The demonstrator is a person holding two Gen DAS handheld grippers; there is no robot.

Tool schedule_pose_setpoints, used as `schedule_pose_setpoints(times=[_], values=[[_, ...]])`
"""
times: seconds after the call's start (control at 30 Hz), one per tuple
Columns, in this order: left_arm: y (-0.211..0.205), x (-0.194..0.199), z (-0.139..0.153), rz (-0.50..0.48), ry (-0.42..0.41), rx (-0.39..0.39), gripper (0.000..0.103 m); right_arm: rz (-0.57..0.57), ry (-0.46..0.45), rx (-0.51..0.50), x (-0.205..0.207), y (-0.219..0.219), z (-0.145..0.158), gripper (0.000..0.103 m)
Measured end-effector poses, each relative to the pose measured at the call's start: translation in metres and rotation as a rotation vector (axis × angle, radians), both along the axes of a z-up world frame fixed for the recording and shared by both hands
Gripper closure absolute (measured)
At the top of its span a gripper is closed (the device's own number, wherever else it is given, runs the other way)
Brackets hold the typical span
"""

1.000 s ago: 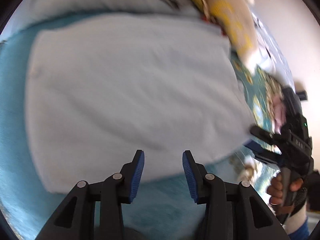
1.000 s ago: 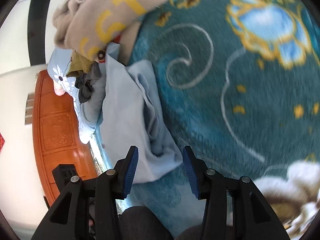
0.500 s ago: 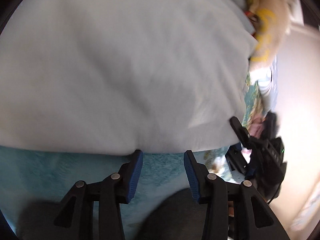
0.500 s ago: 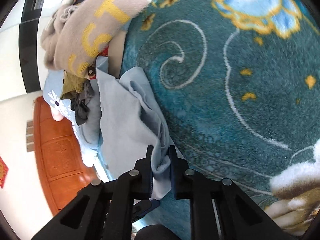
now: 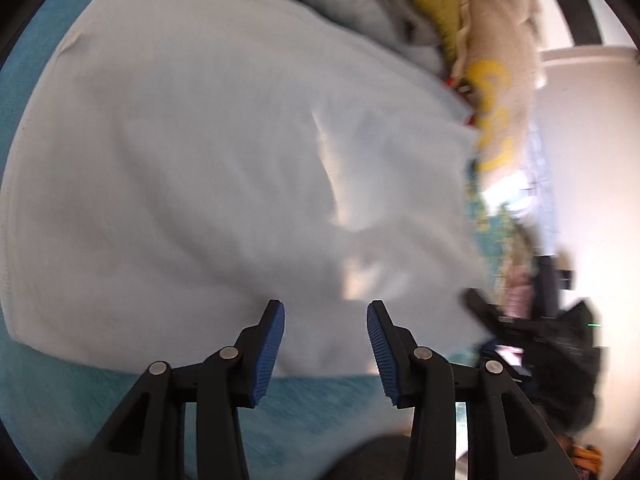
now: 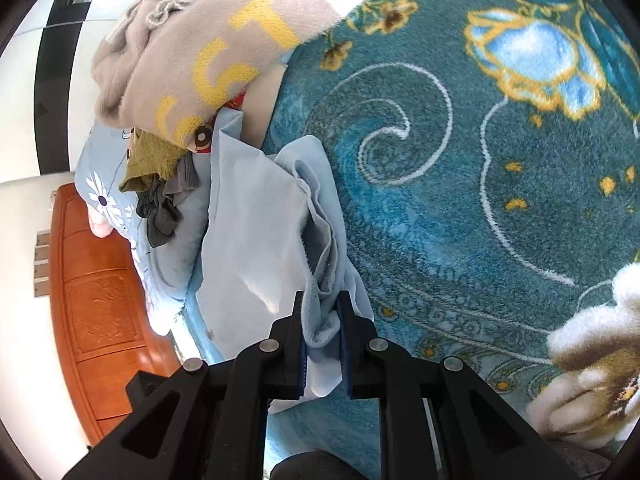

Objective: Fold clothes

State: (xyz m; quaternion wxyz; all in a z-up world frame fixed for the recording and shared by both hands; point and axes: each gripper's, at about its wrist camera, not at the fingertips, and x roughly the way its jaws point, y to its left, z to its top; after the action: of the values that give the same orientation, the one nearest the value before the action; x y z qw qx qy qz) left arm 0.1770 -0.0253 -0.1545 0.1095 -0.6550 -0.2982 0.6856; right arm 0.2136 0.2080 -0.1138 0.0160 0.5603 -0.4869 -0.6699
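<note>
A pale blue garment (image 5: 224, 168) lies spread on the teal blanket (image 5: 312, 412) in the left wrist view. My left gripper (image 5: 326, 340) is open over the garment's near edge, its blue pads apart with cloth between and beyond them. In the right wrist view my right gripper (image 6: 322, 334) is shut on a bunched corner of the same pale blue garment (image 6: 256, 240), lifted a little off the patterned teal blanket (image 6: 460, 208). The right gripper also shows, blurred, at the right of the left wrist view (image 5: 540, 332).
A pile of other clothes lies beyond the garment: a beige fuzzy sweater with yellow letters (image 6: 216, 52), an olive piece (image 6: 152, 160), a grey piece (image 6: 160, 216). A blue flowered pillow (image 6: 104, 200) and an orange wooden headboard (image 6: 100, 300) stand at the left.
My right gripper closed on the garment's corner and raised it. My left gripper swung over the garment, and its near edge now lies under the open fingers.
</note>
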Motion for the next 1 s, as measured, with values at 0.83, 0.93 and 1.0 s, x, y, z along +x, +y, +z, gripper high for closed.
schedule_pose_setpoints(times=[0.83, 0.93, 1.0], values=[[-0.265, 0.074, 0.066, 0.506, 0.177, 0.103, 0.062, 0.613, 0.267, 0.267, -0.049, -0.227, 0.099, 0.091], [-0.280, 0.080, 0.059, 0.551, 0.153, 0.123, 0.061, 0.812, 0.279, 0.317, -0.030, -0.285, 0.086, 0.091], [-0.285, 0.086, 0.049, 0.572, 0.127, 0.131, 0.061, 0.888, 0.226, 0.366, -0.024, -0.311, 0.065, 0.091]])
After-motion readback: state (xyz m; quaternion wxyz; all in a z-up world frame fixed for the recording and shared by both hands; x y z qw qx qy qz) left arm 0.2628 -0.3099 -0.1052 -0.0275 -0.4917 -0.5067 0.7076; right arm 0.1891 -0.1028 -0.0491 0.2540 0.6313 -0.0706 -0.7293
